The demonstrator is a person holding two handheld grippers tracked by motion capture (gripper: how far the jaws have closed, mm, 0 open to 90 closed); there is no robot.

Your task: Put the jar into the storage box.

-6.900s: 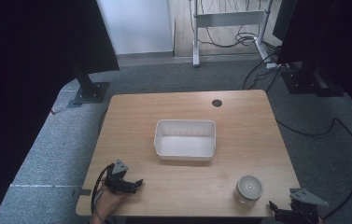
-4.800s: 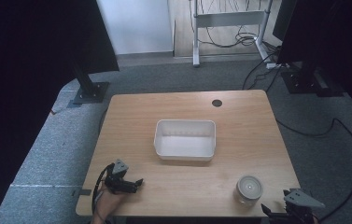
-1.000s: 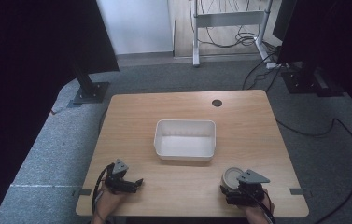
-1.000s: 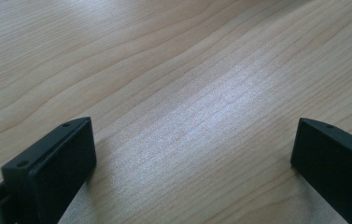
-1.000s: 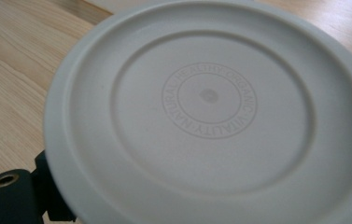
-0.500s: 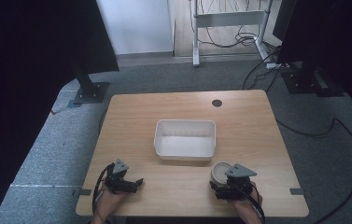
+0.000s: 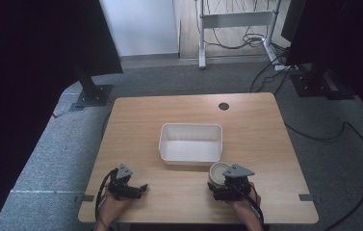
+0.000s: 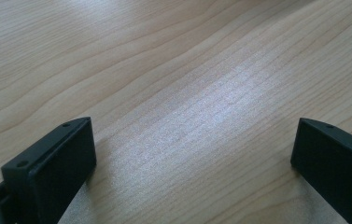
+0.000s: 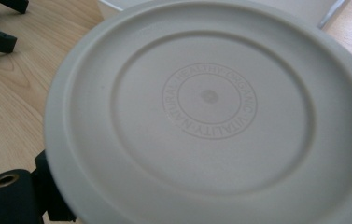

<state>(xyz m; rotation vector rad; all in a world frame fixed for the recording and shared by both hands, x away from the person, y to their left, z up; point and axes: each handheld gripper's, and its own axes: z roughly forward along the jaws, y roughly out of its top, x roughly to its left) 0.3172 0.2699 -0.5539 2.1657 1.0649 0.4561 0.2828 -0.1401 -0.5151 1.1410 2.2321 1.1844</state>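
Leftward and slightly toward the white tray [image 7: 191, 143], the right tool [image 7: 225, 185] has carried the round jar [image 7: 217, 171] from its earlier spot near the tabletop's [image 7: 136, 120] right front edge. Jar now sits just beside the tray's front right corner, pinched between the right tool's jaws. Its embossed lid [image 9: 211, 100] faces the right gripper view. Left tool [image 7: 138, 188] rests at the front left, jaws spread over bare wood.

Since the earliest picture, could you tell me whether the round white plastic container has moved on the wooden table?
Yes. The round white plastic container, held at the right gripper, has shifted left and slightly forward, now close to the white rectangular tray on the wooden table.
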